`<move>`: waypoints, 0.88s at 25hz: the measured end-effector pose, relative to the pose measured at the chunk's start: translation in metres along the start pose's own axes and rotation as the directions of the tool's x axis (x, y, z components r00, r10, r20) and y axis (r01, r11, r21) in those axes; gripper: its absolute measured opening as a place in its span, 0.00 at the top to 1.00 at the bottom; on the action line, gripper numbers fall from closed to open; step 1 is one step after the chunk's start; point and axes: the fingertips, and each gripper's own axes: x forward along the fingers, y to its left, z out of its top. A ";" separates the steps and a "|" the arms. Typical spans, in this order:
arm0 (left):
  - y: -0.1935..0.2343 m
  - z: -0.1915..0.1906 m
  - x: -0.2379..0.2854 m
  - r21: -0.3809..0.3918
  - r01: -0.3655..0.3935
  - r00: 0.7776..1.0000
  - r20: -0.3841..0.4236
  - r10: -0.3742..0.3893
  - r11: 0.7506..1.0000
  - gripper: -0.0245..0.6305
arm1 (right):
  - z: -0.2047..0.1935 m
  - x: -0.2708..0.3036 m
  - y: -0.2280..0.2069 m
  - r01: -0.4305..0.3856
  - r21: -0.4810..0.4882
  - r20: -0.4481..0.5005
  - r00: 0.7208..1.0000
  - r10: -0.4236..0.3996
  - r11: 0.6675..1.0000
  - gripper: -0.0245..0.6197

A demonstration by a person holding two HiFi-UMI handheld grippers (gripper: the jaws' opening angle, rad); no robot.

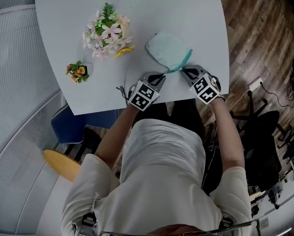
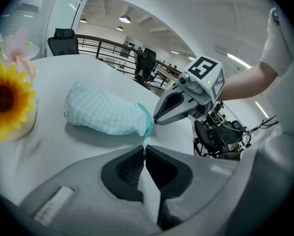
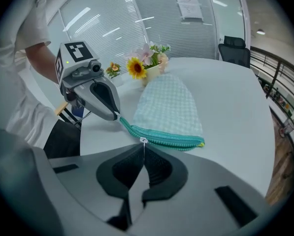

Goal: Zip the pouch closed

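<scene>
A pale green checked pouch (image 1: 166, 49) lies on the white table (image 1: 137, 4), its teal zipper edge (image 3: 171, 139) facing me. My left gripper (image 1: 162, 75) is shut on the teal tail at the zipper's end (image 2: 146, 132); in the right gripper view its tip (image 3: 116, 114) pinches that tail. My right gripper (image 1: 184, 71) is shut on the small white zipper pull (image 3: 143, 141), which sits near the end held by the left gripper. From the pull to the yellow tip (image 3: 201, 144) the teeth look joined. Both grippers hover at the table's near edge, tips almost touching.
A pot of pink flowers (image 1: 107, 31) and a small sunflower pot (image 1: 78, 71) stand left of the pouch. A blue chair (image 1: 68, 124) and a yellow stool (image 1: 63, 163) sit below the table's left side, a black office chair (image 1: 265, 132) to the right.
</scene>
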 end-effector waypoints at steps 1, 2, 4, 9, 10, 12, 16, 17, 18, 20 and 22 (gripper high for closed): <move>0.001 0.000 -0.002 -0.004 -0.006 1.000 0.002 0.006 1.000 0.92 | 0.000 -0.001 -0.001 0.001 -0.003 -0.001 1.000 -0.001 1.000 0.95; 0.002 0.000 -0.003 -0.008 -0.012 1.000 0.004 0.012 1.000 0.92 | 0.000 -0.003 -0.002 0.001 -0.006 -0.002 1.000 -0.001 1.000 0.95; 0.003 0.001 -0.007 -0.011 -0.024 1.000 0.005 0.024 1.000 0.92 | 0.000 -0.007 -0.004 0.003 -0.013 -0.005 1.000 -0.003 1.000 0.95; 0.004 -0.001 -0.018 -0.024 -0.057 0.998 0.012 0.057 0.998 0.92 | -0.003 -0.017 -0.010 0.023 -0.023 -0.014 1.000 -0.024 0.999 0.95; 0.005 -0.002 -0.020 -0.030 -0.064 0.998 0.014 0.065 0.997 0.92 | -0.003 -0.019 -0.011 0.028 -0.025 -0.015 0.999 -0.028 0.999 0.95; 0.006 -0.004 -0.024 -0.045 -0.080 0.997 0.019 0.081 0.996 0.92 | -0.006 -0.023 -0.014 0.034 -0.030 -0.019 0.999 -0.034 0.999 0.95; 0.005 -0.008 -0.029 -0.070 -0.100 0.994 0.025 0.102 0.993 0.92 | -0.011 -0.030 -0.020 0.046 -0.033 -0.032 0.998 -0.047 0.998 0.95; 0.005 -0.010 -0.031 -0.077 -0.106 0.994 0.022 0.108 0.991 0.92 | -0.012 -0.031 -0.022 0.050 -0.025 -0.032 0.998 -0.051 0.998 0.95; 0.004 -0.012 -0.033 -0.086 -0.112 0.993 0.019 0.114 0.990 0.92 | -0.014 -0.033 -0.024 0.055 -0.016 -0.031 0.998 -0.055 0.998 0.95; 0.005 -0.015 -0.034 -0.106 -0.118 0.993 0.018 0.121 0.987 0.92 | -0.017 -0.036 -0.029 0.068 -0.002 -0.034 0.997 -0.068 0.998 0.95; 0.004 -0.018 -0.032 -0.126 -0.114 0.993 0.027 0.119 0.985 0.92 | -0.021 -0.036 -0.034 0.085 -0.001 -0.047 0.995 -0.085 0.996 0.95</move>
